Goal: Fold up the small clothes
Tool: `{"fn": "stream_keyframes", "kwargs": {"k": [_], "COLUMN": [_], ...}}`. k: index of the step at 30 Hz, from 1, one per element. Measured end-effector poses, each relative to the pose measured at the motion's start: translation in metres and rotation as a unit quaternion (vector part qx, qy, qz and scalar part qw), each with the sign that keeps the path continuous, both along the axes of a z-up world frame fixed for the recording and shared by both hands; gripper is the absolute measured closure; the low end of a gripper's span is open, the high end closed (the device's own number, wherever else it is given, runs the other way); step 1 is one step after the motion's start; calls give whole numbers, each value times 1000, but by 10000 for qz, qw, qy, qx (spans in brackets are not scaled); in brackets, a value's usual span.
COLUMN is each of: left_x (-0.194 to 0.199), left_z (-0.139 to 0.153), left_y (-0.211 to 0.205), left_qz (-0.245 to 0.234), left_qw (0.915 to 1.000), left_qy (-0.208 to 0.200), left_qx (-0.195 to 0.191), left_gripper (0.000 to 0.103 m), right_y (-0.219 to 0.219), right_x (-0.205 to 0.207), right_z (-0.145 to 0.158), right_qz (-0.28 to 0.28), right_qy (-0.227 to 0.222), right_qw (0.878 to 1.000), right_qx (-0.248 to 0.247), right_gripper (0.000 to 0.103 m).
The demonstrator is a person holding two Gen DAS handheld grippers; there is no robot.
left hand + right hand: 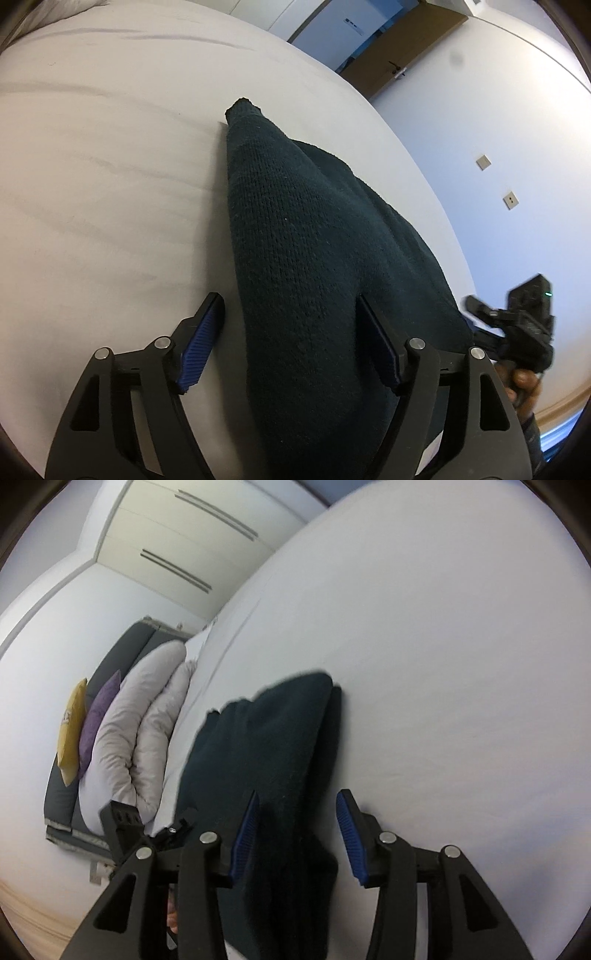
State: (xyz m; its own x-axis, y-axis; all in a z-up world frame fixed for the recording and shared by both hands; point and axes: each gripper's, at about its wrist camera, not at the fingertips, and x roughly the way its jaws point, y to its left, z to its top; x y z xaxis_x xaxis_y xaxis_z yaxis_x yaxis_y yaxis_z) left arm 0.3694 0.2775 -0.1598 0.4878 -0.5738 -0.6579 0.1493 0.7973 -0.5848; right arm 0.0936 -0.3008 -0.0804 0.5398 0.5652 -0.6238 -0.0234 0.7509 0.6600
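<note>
Releasing a completed fold of the dark knit garment [295, 240] on the bed [110, 166].
We see left tongs [291, 343] and right tongs [295, 834] spread, pinching nothing; next we judge a regrasp for another fold.

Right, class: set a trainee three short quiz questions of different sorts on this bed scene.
1. True or false: the left claw is clamped shut on the dark knitted garment.
2. What colour is the cushion nearest the headboard: A red, B yellow, C green?
3. What does the garment lie on?

Key: 1 false, its pads stand apart with the garment between them. 2 B. 3 the white bed sheet.
</note>
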Motion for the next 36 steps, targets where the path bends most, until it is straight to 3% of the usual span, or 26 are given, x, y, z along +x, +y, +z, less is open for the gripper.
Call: {"fn": "stream_keyframes", "kwargs": {"k": [3, 5, 9, 11, 13, 17, 21, 24, 28, 31, 33, 36], "left_x": [-7, -8, -16, -21, -24, -26, -32, -35, -38, -43, -49, -69], "left_z": [0, -1, -3, -4, -6, -8, -5, -4, -9, -3, 5, 31], "left_y": [-7, -4, 10, 14, 16, 17, 14, 10, 16, 18, 21, 19], "left_qz": [14, 43, 98, 103, 108, 182, 356, 308, 231, 238, 371, 742], "left_qw": [10000, 10000, 9999, 9999, 9999, 9998, 9988, 9991, 9994, 9996, 9993, 9912], "left_qy": [3, 37, 24, -15, -44, 6, 270, 238, 70, -7, -36, -407], "left_qx": [27, -14, -48, -58, -85, -84, -190, -141, -252, -176, 68, 1018], "left_gripper": [29, 29, 28, 28, 28, 28, 30, 30, 28, 28, 24, 19], "right_y": [16, 33, 40, 44, 43, 37, 35, 36, 37, 22, 19, 14], "right_x": [-10, -16, -25, -29, -35, -32, -30, -29, -23, -33, -39, -48], "right_z": [20, 22, -2, -17, -20, -25, -19, -7, -27, -39, -33, -15], "right_qz": [235, 314, 339, 377, 409, 492, 414, 500, 670, 479, 432, 275], "right_qy": [-182, -149, 209, 394, 265, 377, 359, 324, 688, 459, 340, 93], "right_qw": [9993, 9955, 9952, 9936, 9939, 9962, 9971, 9971, 9938, 9978, 9984, 9977], "right_qx": [-230, -883, -892, -992, -991, -613, -521, -481, -559, -31, -144, -615], "right_gripper": [54, 45, 40, 48, 54, 81, 86, 86, 78, 76, 69, 50]}}
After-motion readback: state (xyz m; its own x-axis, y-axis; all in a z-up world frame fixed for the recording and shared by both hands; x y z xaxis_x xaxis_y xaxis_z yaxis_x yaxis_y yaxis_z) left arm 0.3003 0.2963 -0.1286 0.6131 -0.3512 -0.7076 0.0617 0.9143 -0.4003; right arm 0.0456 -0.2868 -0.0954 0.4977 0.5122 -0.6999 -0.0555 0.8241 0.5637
